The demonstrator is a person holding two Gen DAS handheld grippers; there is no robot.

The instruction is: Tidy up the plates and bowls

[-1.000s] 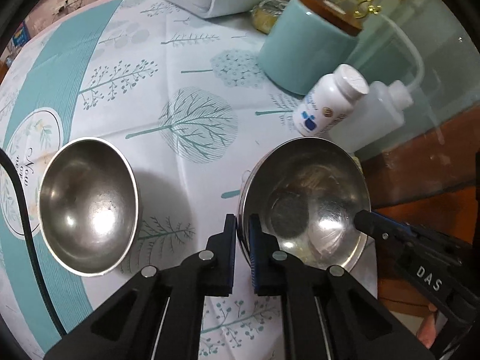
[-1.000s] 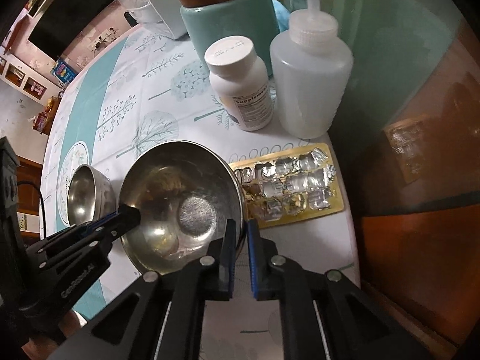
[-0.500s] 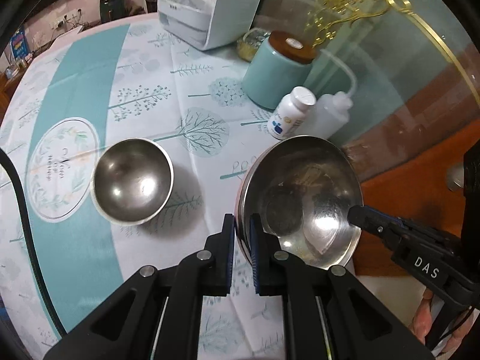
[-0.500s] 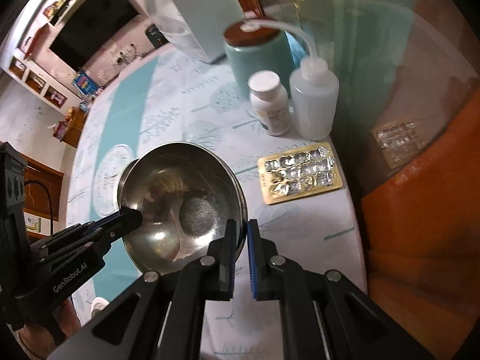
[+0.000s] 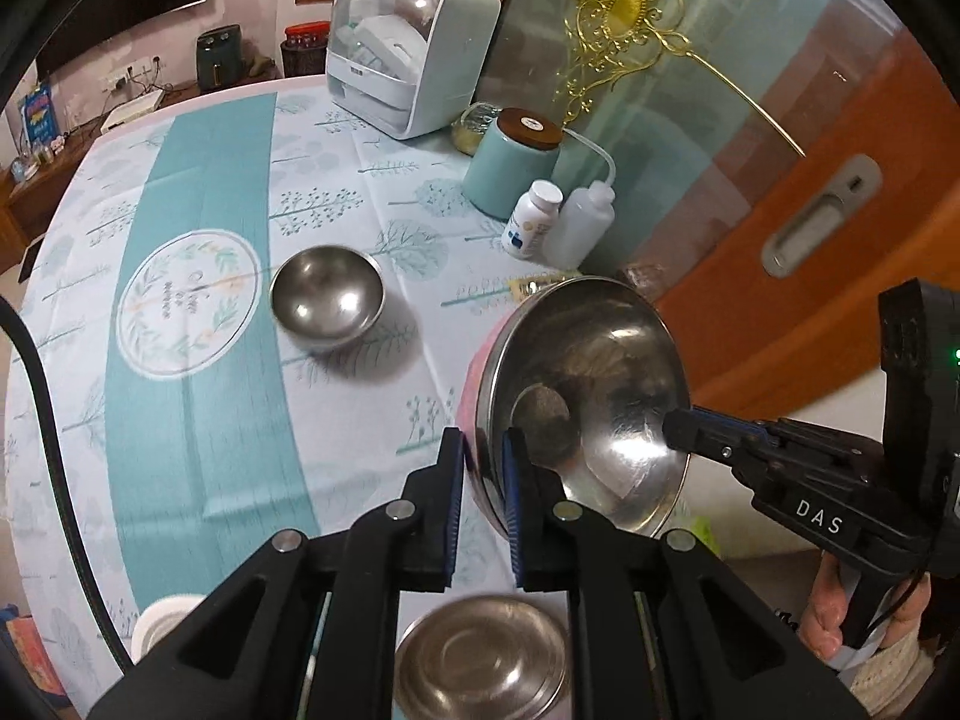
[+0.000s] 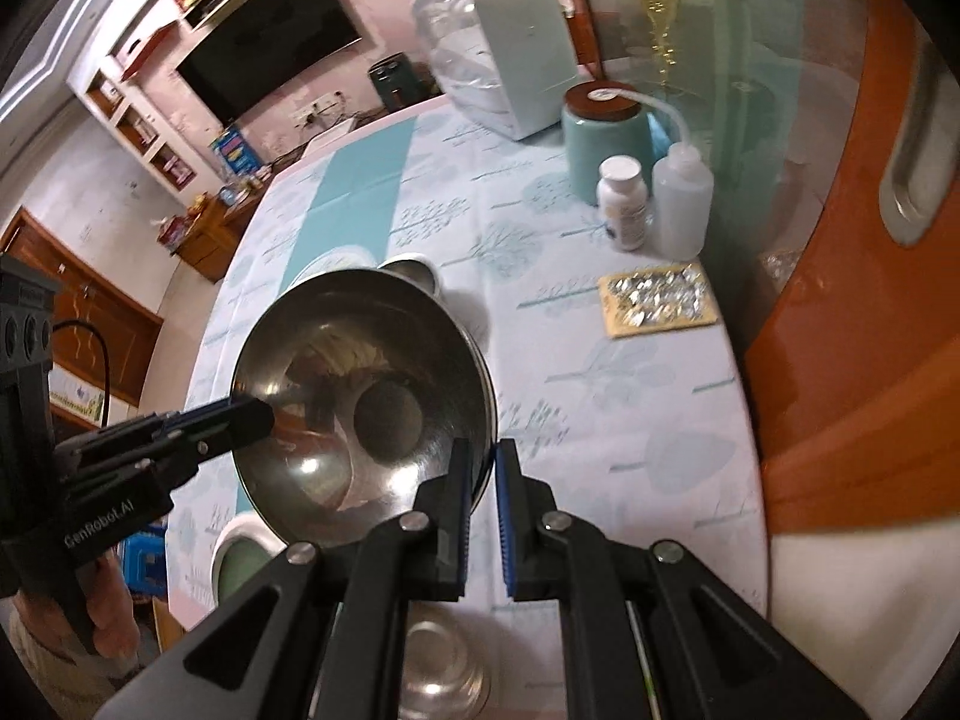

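While your left gripper (image 5: 483, 504) and right gripper (image 6: 480, 516) both pinch the large steel bowl (image 5: 591, 408) by opposite rims above the tablecloth (image 5: 198, 396), legible markings read "DAS" — and "GenRobot.AI".

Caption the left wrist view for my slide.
Both hand-held grippers, left and right, clamp a large steel bowl above the table; a smaller bowl sits beyond.

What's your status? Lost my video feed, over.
Left gripper and right gripper both shut on large steel bowl, held above the table. Small steel bowl on the cloth. Steel dish directly below.
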